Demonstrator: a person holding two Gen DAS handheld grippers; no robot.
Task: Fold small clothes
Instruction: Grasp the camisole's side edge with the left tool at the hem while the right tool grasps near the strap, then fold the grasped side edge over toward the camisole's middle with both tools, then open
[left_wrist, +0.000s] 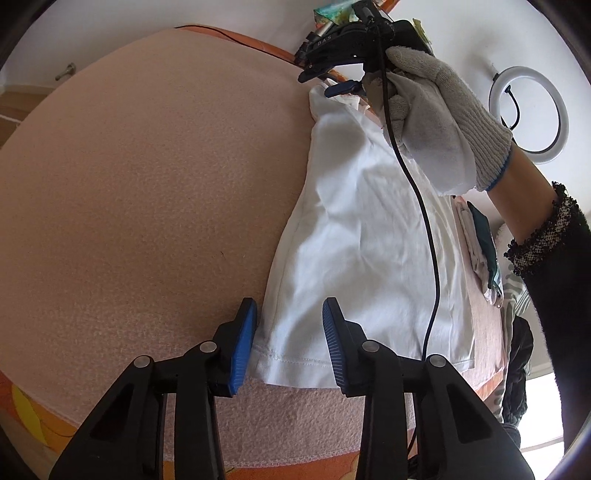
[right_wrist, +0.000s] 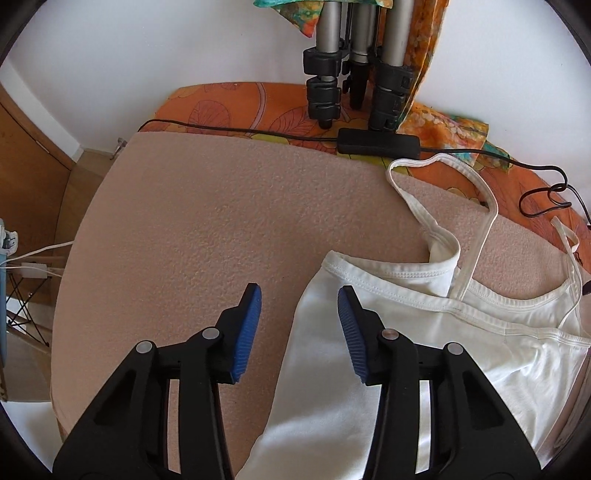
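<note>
1. Left wrist view: the left gripper sits at the bottom centre of the frame, its blue pads apart and straddling the hemmed lower corner of the white camisole; the left pad lies right at the fabric's edge, though a firm pinch is not visible.
2. That garment lies flat on a pink fleece blanket, running from the lower centre up toward the upper right.
3. In the upper right, a gloved hand holds the right gripper over the camisole's far end (a black cable trails down across the cloth).
4. A ring light shows at the right edge.
5. Right wrist view: the right gripper is at the bottom centre, jaws parted, with the camisole's folded side edge between the pads and not pressed.
6. The camisole's straps spread to the upper right, toward the tripod legs and a black adapter box on the orange patterned sheet.
</note>
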